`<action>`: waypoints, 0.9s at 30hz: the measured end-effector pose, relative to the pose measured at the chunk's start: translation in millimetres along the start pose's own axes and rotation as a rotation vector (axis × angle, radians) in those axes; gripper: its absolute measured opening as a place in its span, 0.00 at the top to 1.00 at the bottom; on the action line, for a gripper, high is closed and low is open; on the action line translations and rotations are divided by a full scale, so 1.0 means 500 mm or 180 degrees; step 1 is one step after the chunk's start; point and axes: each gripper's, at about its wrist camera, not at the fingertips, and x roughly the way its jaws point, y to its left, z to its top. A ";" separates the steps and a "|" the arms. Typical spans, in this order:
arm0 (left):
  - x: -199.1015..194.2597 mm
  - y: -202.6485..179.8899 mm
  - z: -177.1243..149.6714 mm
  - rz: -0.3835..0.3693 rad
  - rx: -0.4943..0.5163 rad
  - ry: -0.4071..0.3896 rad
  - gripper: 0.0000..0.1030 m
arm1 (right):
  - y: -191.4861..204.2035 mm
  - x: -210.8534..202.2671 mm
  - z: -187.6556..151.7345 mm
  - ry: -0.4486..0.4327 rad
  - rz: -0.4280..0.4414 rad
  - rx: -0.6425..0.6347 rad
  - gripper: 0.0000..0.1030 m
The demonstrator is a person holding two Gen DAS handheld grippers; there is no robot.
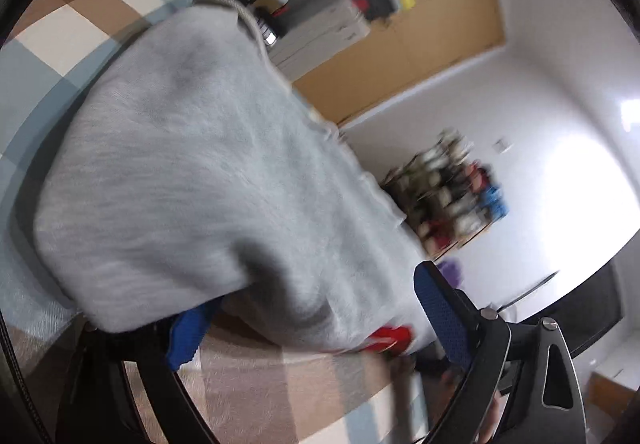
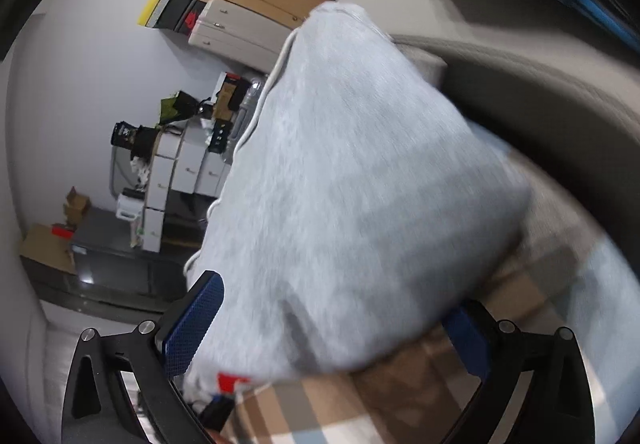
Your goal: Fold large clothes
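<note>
My left gripper spread wide, grey garment draped between its blue pads, my right gripper equally wide apart, same grey cloth bunched between, lifted over the checked bedcover, whether either pinched it I couldn't tell

Both fisheye views were pretty smeared with motion blur, especially the grey garment and the shelf clutter behind it, and everything bent hard toward the dark round edges. Room was bright and evenly lit, with a blown-out white glare patch on the wall in the left view and soft shadows under the fabric folds.
</note>
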 end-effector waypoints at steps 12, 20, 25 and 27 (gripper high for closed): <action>-0.008 0.011 0.003 0.0045 0.0026 -0.0111 0.07 | 0.063 0.026 0.003 -0.0161 0.0061 -0.0606 0.02; -0.012 0.016 0.005 -0.0050 -0.0033 -0.0119 0.05 | 0.039 0.028 0.010 -0.0193 -0.0133 -0.0492 0.64; -0.016 0.016 0.004 -0.0107 -0.0076 -0.0169 0.05 | 0.039 0.012 0.014 -0.0246 -0.0136 -0.0593 0.85; -0.018 0.017 0.004 -0.0143 -0.0103 -0.0199 0.05 | 0.071 0.001 0.004 -0.0360 -0.0230 -0.0856 0.86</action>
